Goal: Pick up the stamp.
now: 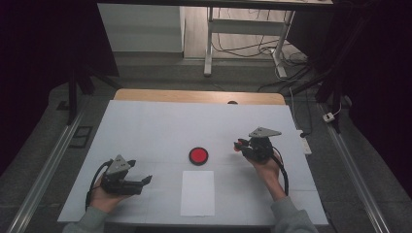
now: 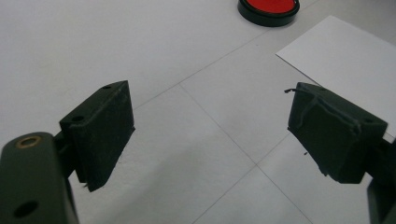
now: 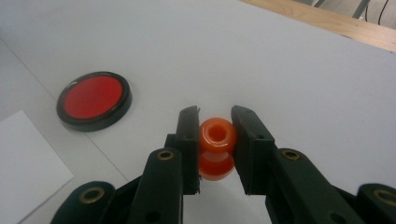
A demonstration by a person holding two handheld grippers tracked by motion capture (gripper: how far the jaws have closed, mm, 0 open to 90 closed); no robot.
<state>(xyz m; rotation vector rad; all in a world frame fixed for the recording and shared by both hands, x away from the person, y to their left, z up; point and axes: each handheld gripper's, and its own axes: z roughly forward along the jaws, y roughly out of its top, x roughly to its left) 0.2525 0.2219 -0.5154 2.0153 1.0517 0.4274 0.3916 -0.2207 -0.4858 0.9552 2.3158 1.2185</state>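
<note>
My right gripper (image 3: 215, 122) is shut on a small orange spool-shaped piece (image 3: 216, 147) with a hole in its top. In the high view that right gripper (image 1: 239, 144) hovers over the white table right of the middle, the orange piece (image 1: 237, 145) at its tip. A round red disc with a black rim (image 1: 198, 156) lies flat at the table's centre, left of the right gripper, also seen as the red disc (image 3: 93, 100) and the disc (image 2: 269, 7). My left gripper (image 1: 145, 180) rests low at the front left; its jaws (image 2: 210, 126) stand wide open with nothing between them.
A white sheet of paper (image 1: 197, 192) lies flat just in front of the disc, paper (image 2: 343, 51) near the left gripper's right jaw. The white table cover (image 1: 160, 126) ends at a wooden strip (image 1: 199, 96) at the back. Desk legs and cables stand on the floor beyond.
</note>
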